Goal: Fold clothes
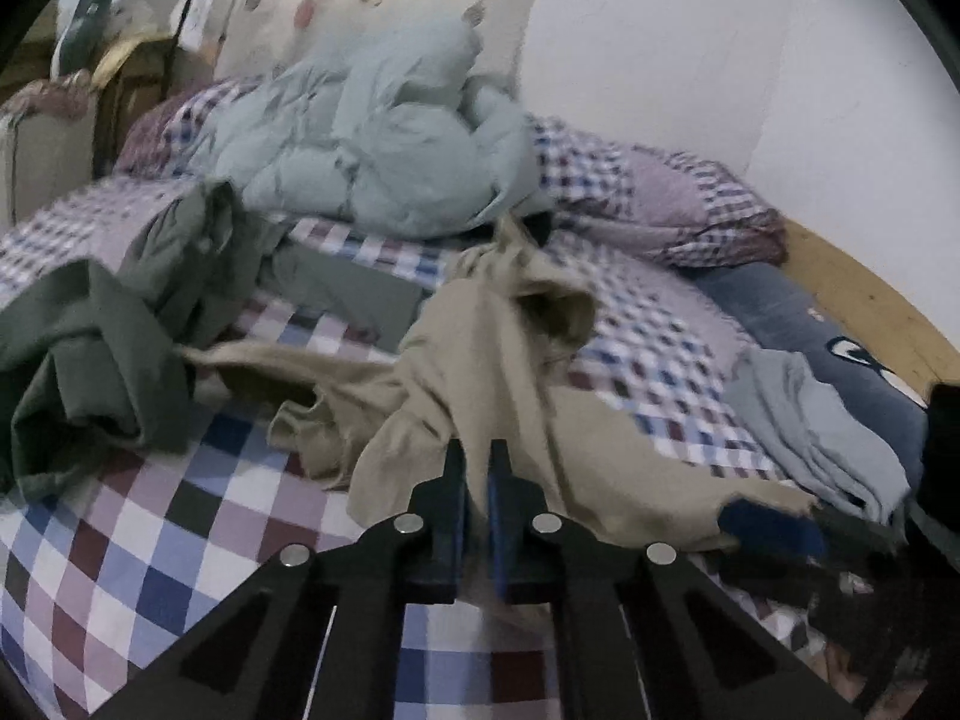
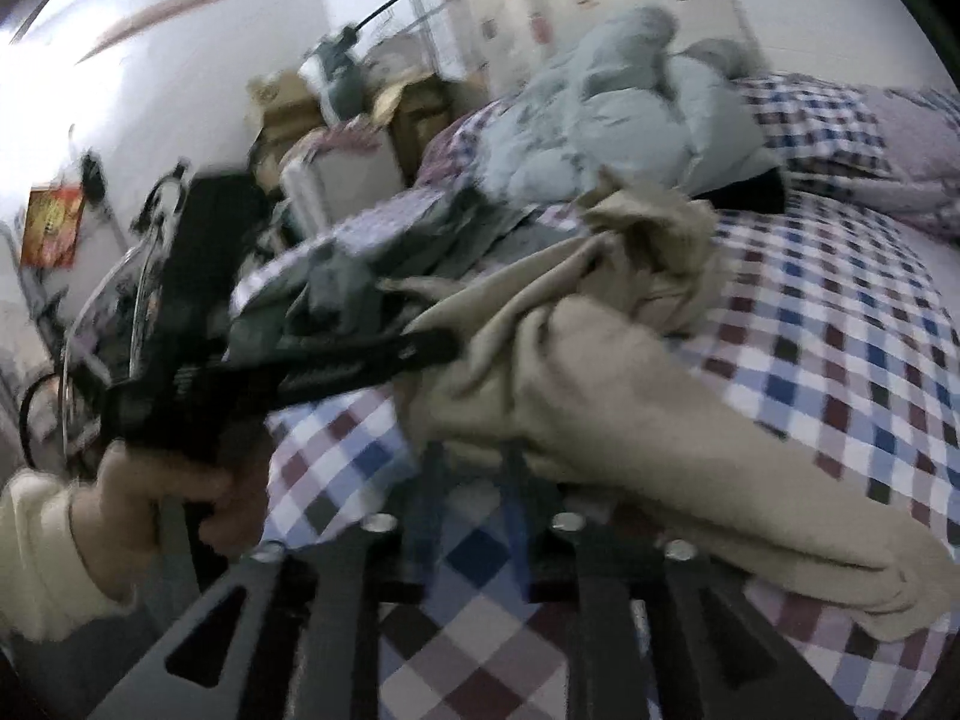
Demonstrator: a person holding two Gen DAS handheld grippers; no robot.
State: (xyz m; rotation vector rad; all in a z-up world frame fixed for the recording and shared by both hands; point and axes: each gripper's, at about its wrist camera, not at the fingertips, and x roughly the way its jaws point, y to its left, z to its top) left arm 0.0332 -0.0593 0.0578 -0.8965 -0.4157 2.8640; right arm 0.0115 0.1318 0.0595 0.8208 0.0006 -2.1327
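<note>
Centrally on a checked bed sheet lies a crumpled beige garment. The left gripper has its fingers pinched tight on a fold of it at lower centre. Seen from the right wrist, the right gripper has its fingers partly apart, blurred, at the garment's near edge; contact is unclear. Dark green clothes crowd the left, a pale blue duvet sits behind, folded grey and navy clothes lie right. No writing is legible.
</note>
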